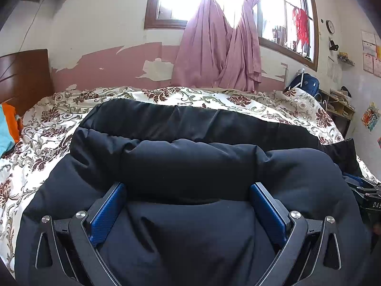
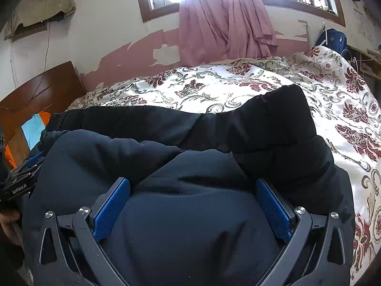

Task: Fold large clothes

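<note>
A large dark navy padded jacket (image 1: pixel 185 152) lies across a bed, puffy and partly folded over itself. My left gripper (image 1: pixel 188 188) is open wide, its blue pads on either side of a thick bulge of the jacket's near edge. In the right wrist view the same jacket (image 2: pixel 166 159) fills the foreground. My right gripper (image 2: pixel 192 182) is also open wide, straddling a mound of the jacket. The two grippers sit side by side: the right gripper's body (image 1: pixel 369 197) shows at the edge of the left wrist view, and the left gripper's body (image 2: pixel 16 186) at the edge of the right wrist view.
The bed carries a cream floral bedspread (image 1: pixel 190 95) with a wooden headboard (image 1: pixel 23 76) at the left. Orange and light blue cloth (image 1: pixel 9 128) lies by the headboard. Pink curtains (image 1: pixel 221 47) hang under a window behind the bed. A blue bag (image 1: pixel 307 83) and shelves stand at the right. A hand (image 2: pixel 7 217) holds the left gripper.
</note>
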Action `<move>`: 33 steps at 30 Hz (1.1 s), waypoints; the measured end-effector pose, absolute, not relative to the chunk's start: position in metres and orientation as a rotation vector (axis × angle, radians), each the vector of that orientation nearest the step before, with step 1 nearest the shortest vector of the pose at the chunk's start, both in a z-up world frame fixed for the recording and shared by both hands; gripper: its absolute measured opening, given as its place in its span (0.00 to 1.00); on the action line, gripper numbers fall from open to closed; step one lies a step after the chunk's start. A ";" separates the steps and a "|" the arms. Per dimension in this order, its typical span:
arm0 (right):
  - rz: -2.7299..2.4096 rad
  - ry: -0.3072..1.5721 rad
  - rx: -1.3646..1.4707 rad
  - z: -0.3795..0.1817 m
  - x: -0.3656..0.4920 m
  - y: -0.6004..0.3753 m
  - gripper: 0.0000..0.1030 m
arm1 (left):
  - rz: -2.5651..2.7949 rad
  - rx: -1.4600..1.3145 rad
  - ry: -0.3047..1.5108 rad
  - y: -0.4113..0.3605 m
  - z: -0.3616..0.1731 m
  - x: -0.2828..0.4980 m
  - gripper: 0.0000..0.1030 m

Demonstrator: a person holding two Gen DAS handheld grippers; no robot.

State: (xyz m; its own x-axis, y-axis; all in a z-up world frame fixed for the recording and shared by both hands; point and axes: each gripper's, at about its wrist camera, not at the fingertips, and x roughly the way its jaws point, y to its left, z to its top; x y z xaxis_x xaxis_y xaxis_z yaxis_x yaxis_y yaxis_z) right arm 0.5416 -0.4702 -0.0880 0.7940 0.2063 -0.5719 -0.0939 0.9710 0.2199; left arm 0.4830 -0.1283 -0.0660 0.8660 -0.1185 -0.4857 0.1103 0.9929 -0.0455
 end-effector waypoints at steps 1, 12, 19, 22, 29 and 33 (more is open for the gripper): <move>0.162 0.635 0.185 -0.088 0.541 -0.470 0.99 | -0.120 -0.017 0.511 -0.128 -0.066 0.484 1.00; 0.161 0.639 0.184 -0.089 0.542 -0.470 0.99 | -0.115 -0.007 0.514 -0.131 -0.074 0.484 1.00; 0.159 0.640 0.181 -0.090 0.542 -0.469 0.99 | -0.118 -0.010 0.512 -0.132 -0.074 0.483 1.00; 0.154 0.624 0.179 -0.090 0.537 -0.469 0.99 | -0.123 -0.014 0.505 -0.132 -0.075 0.481 1.00; 0.139 0.610 0.169 -0.081 0.519 -0.472 0.99 | -0.143 -0.056 0.499 -0.123 -0.059 0.463 1.00; 0.148 0.607 0.185 -0.069 0.496 -0.486 0.99 | -0.104 -0.068 0.448 -0.104 -0.038 0.433 1.00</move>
